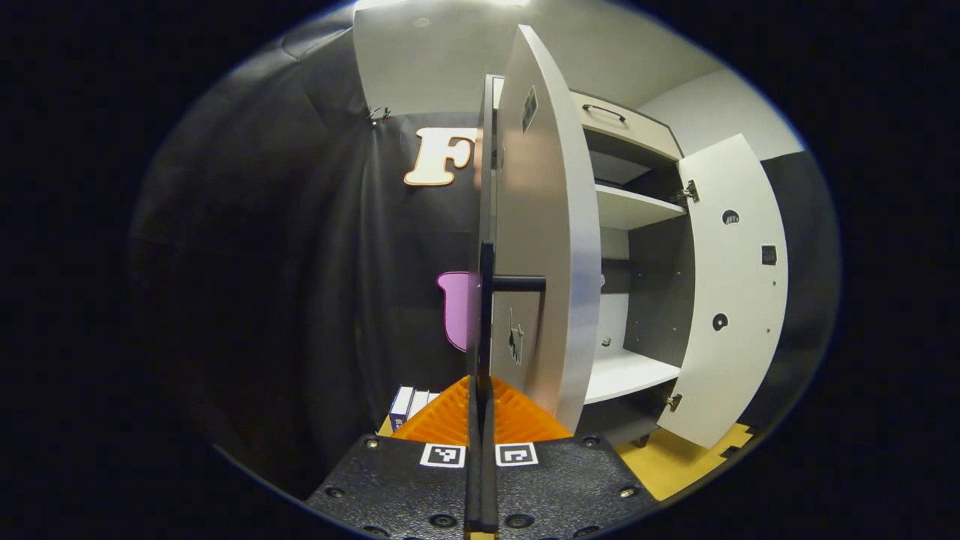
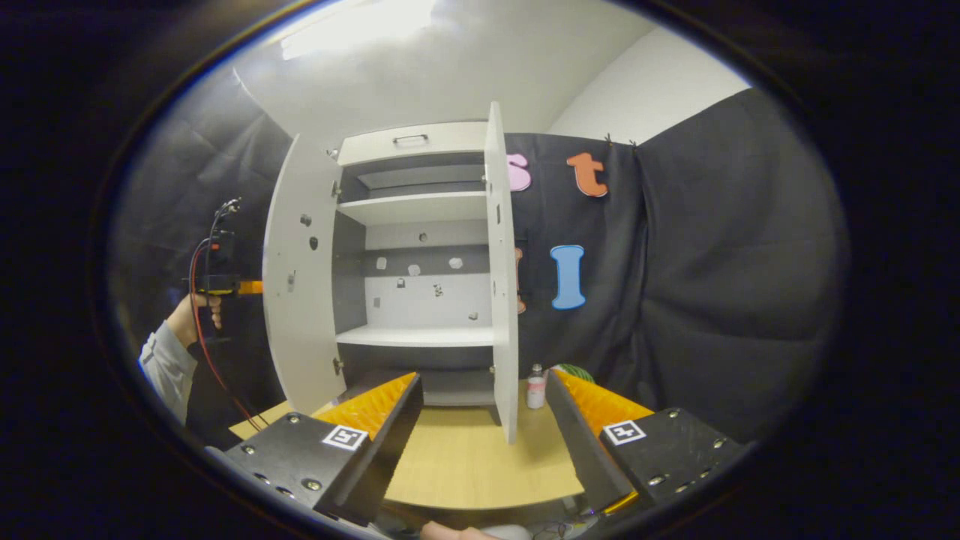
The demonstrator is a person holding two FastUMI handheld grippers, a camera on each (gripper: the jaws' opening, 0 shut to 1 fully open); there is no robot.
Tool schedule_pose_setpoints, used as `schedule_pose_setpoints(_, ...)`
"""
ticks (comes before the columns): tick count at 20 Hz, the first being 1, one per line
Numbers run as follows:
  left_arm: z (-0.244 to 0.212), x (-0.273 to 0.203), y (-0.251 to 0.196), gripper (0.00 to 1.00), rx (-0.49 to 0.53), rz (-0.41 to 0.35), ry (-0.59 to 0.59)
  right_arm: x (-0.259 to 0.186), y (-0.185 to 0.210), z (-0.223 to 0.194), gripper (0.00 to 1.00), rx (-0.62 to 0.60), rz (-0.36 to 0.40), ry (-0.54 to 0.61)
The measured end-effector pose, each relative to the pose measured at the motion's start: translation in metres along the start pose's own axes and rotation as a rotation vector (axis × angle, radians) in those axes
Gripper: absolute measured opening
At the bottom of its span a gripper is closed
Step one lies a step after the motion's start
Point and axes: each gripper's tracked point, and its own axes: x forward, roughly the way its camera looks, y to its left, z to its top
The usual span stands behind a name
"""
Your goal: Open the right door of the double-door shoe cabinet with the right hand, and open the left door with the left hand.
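The white shoe cabinet point(image 2: 412, 210) stands with both doors swung wide. In the left gripper view I look along the edge of the left door point(image 1: 540, 247). My left gripper point(image 1: 480, 397) is shut on that door's black bar handle point(image 1: 486, 300), which runs up between the orange fingers point(image 1: 442, 420). The right door point(image 1: 735, 300) hangs open beyond it. In the right gripper view my right gripper point(image 2: 480, 442) is open and holds nothing, a short way back from the right door point(image 2: 501, 285). A hand holds the left gripper point(image 2: 217, 285) at the outer face of the left door point(image 2: 300, 300).
White shelves point(image 2: 416, 336) inside the cabinet are bare, and a drawer with a handle point(image 2: 410, 139) sits on top. A small bottle point(image 2: 535, 390) stands on the wooden floor panel point(image 2: 465, 457) beside the right door. Blue and white boxes point(image 1: 409, 405) lie low behind the left door.
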Motion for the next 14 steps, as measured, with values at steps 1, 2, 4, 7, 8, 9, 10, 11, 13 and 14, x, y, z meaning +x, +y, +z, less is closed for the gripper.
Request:
schedule_pose_setpoints(1,0.001,-0.001,0.0,0.01,0.003,0.005,-0.003,0.001,-0.001,0.001,0.94,0.004,-0.001,-0.002)
schedule_pose_setpoints(2,0.0,-0.005,0.0,0.01,0.002,0.012,-0.002,0.001,-0.001,0.003,0.94,0.004,0.002,-0.012)
schedule_pose_setpoints(4,0.003,-0.009,0.001,0.03,0.01,0.027,-0.016,0.0,0.001,0.003,0.99,-0.002,0.01,-0.014)
schedule_pose_setpoints(7,-0.009,-0.031,0.003,0.13,-0.018,0.054,0.008,0.0,0.008,0.005,0.98,-0.007,0.024,-0.017)
schedule_pose_setpoints(8,-0.009,-0.043,0.006,0.2,-0.025,0.067,0.008,0.0,0.009,0.006,0.94,-0.011,0.023,-0.019)
schedule_pose_setpoints(9,-0.01,-0.047,0.009,0.3,-0.034,0.074,0.005,0.0,0.011,0.006,0.94,-0.012,0.023,-0.019)
schedule_pose_setpoints(10,-0.01,-0.055,0.007,0.36,-0.039,0.085,0.005,0.001,0.013,0.006,0.98,-0.011,0.025,-0.016)
schedule_pose_setpoints(11,-0.011,-0.061,0.008,0.46,-0.031,0.097,0.006,0.0,0.015,0.006,0.94,-0.008,0.027,-0.016)
schedule_pose_setpoints(13,-0.016,-0.075,0.004,0.65,-0.01,0.116,0.019,0.001,0.017,0.005,0.94,-0.007,0.026,-0.016)
schedule_pose_setpoints(14,-0.012,-0.083,-0.003,0.68,-0.005,0.114,0.014,0.001,0.017,0.005,0.94,-0.009,0.022,-0.014)
